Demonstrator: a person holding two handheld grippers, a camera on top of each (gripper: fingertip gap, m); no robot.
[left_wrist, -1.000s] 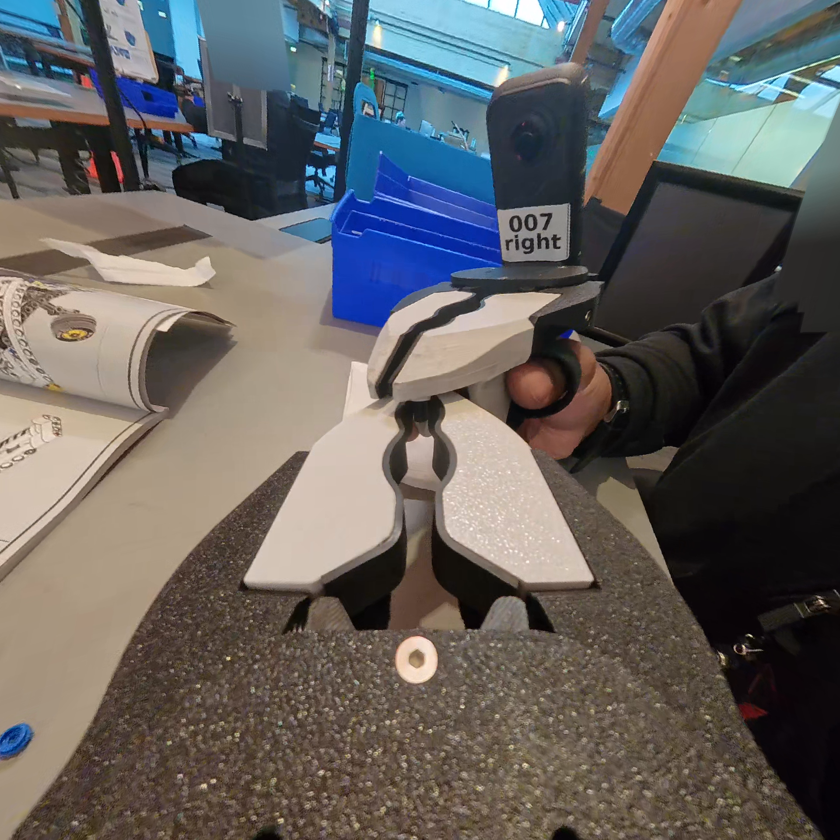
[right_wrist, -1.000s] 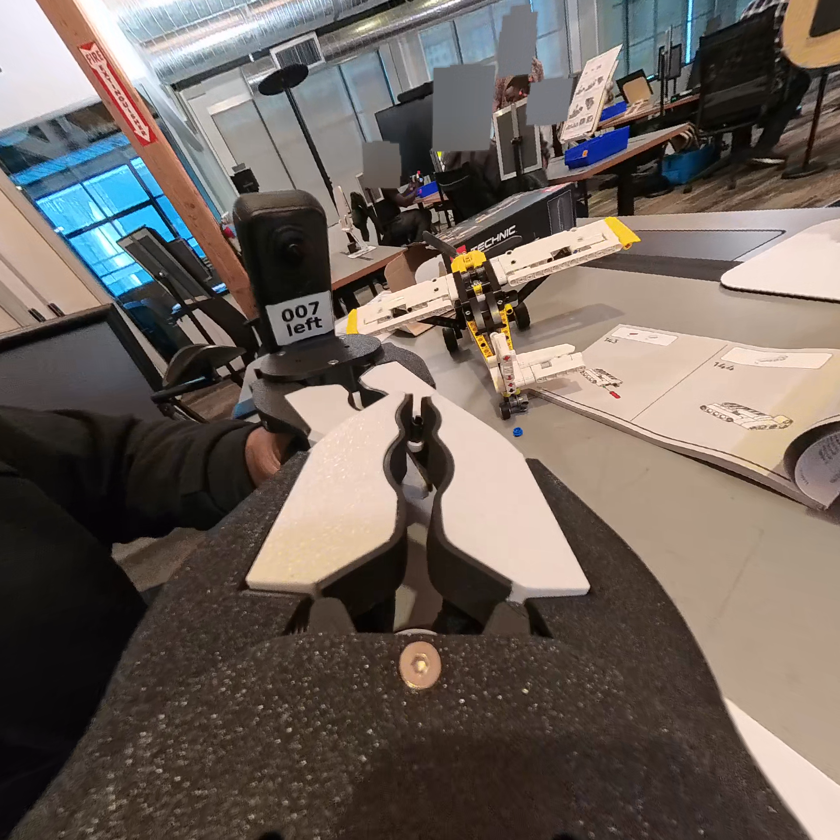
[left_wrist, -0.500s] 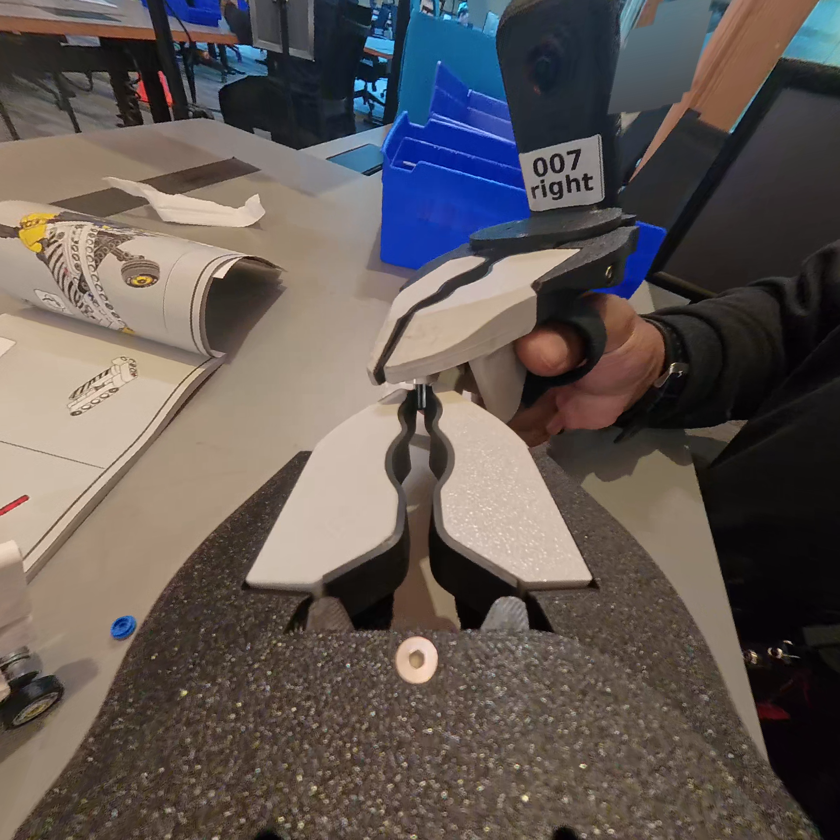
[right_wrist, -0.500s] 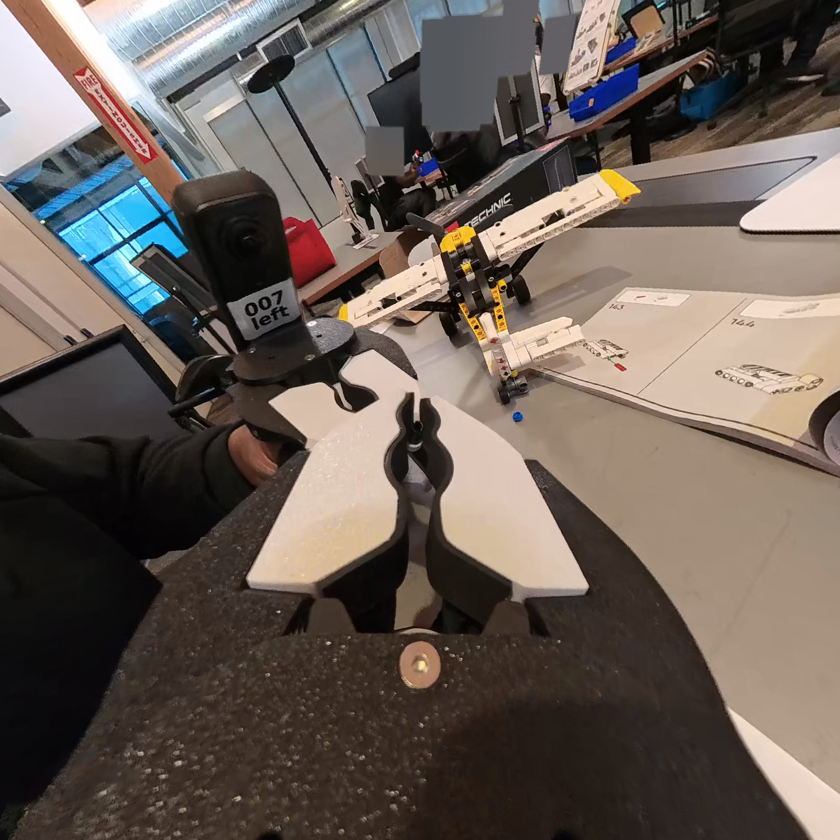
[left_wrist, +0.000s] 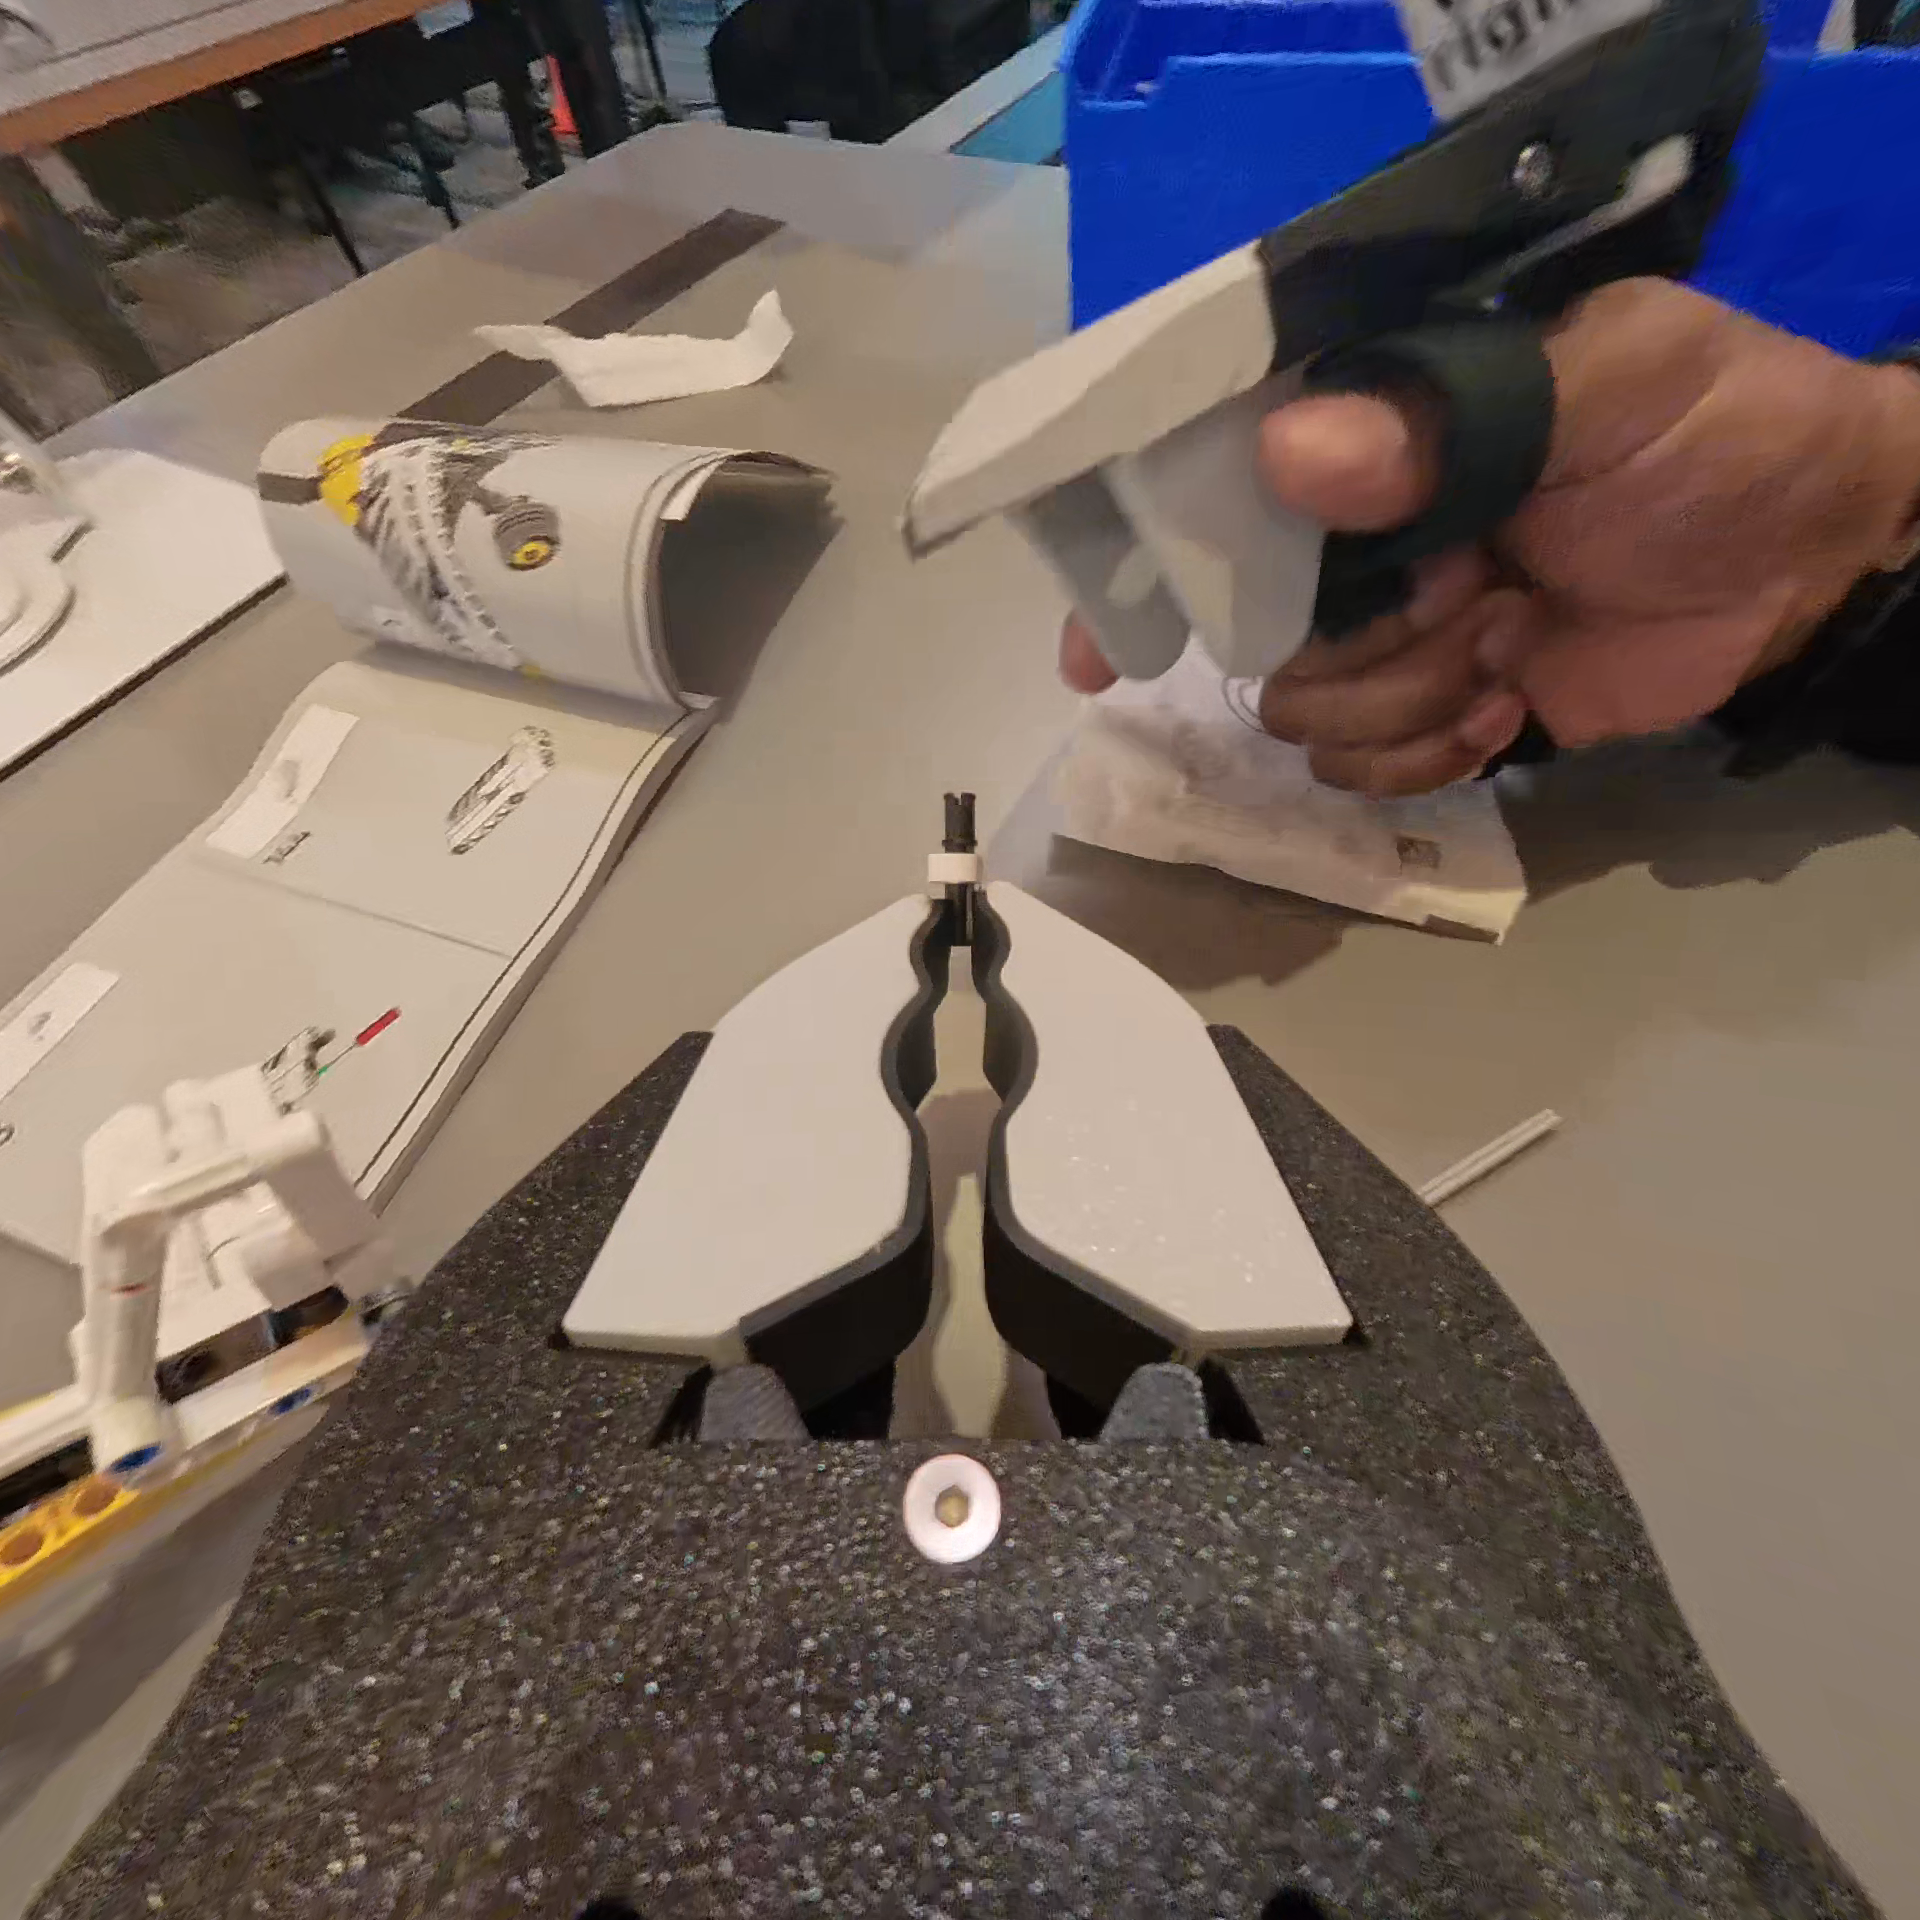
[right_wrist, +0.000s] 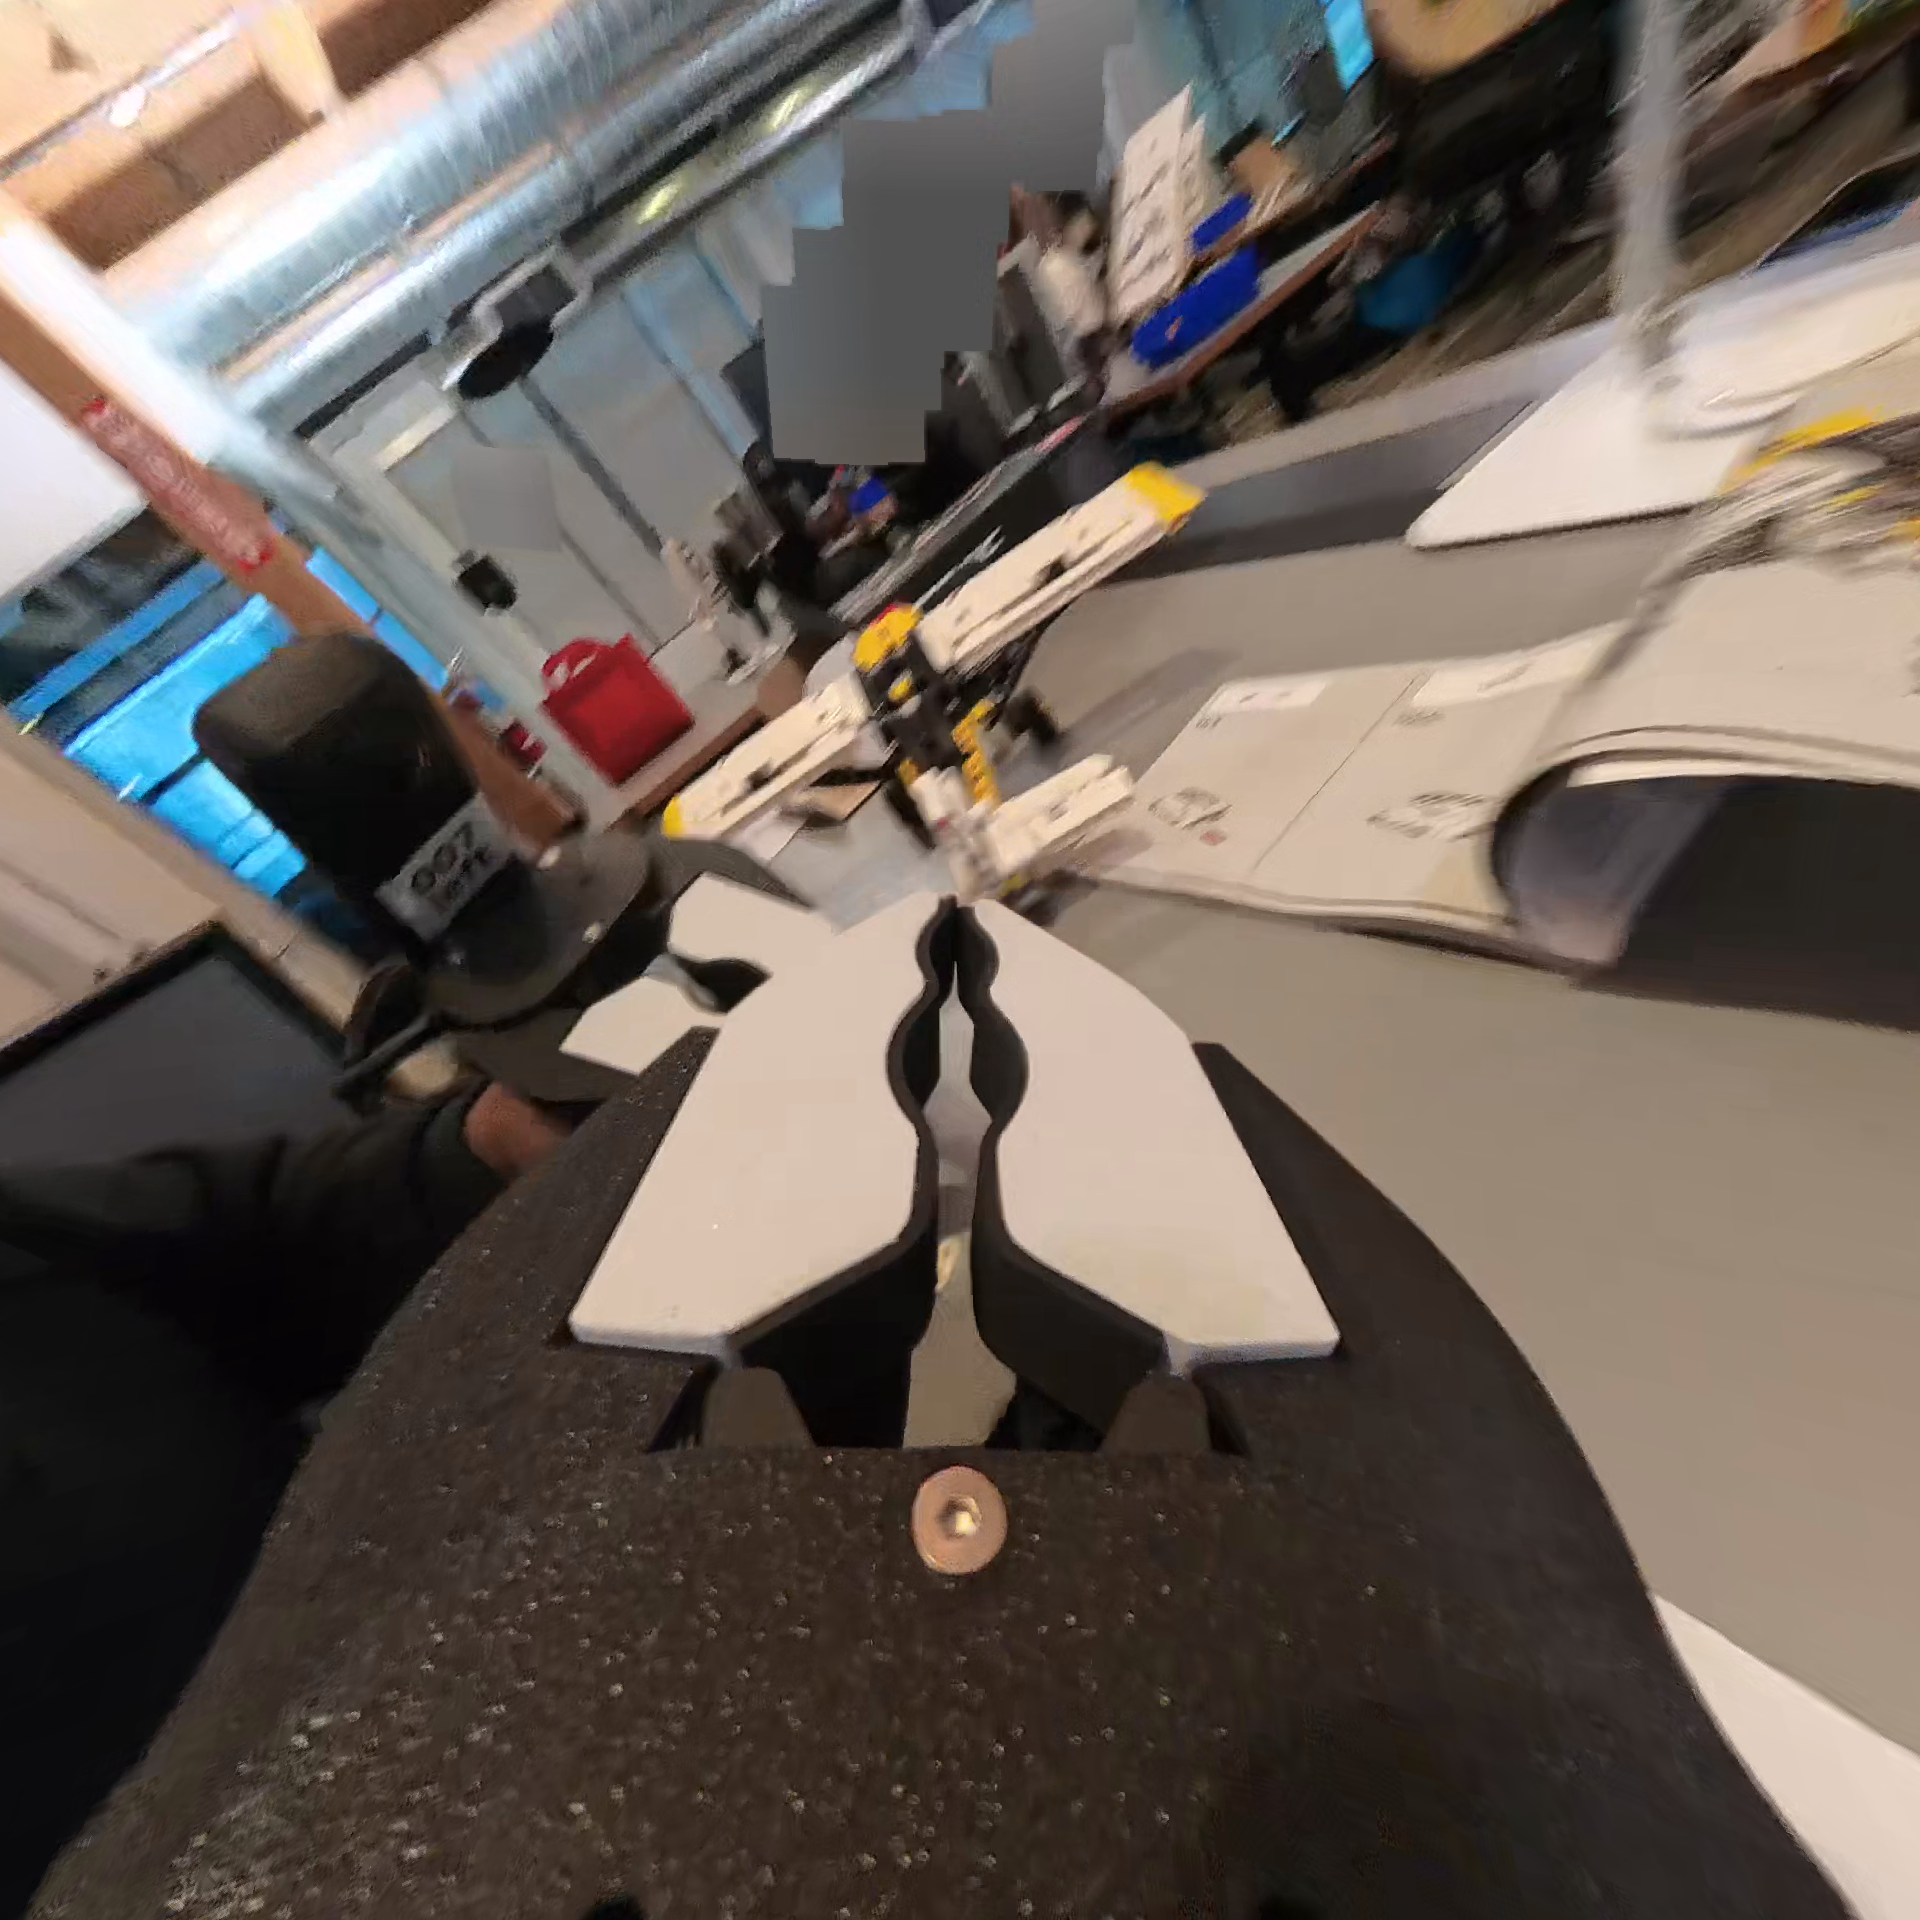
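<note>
Your left gripper (left_wrist: 954, 914) had its fingertips pinched on a small black pin with a white collar (left_wrist: 957, 847), which stood out just beyond the tips at the frame's centre, above the grey table (left_wrist: 1558, 1039). To do this well, you needed steady pressure, because so short a stub of the pin sat between the pads and it could twist out. Your right gripper (right_wrist: 954, 920) had its tips closed together with nothing between them; in the left view it hovered in the upper right, held in your hand (left_wrist: 1621, 520) over a crumpled paper bag (left_wrist: 1278, 800). The open instruction booklet (left_wrist: 364, 831) lay at the left, the white and yellow brick aeroplane (right_wrist: 966, 717) beyond the right gripper's tips, and a blue bin (left_wrist: 1226, 135) at the top.
</note>
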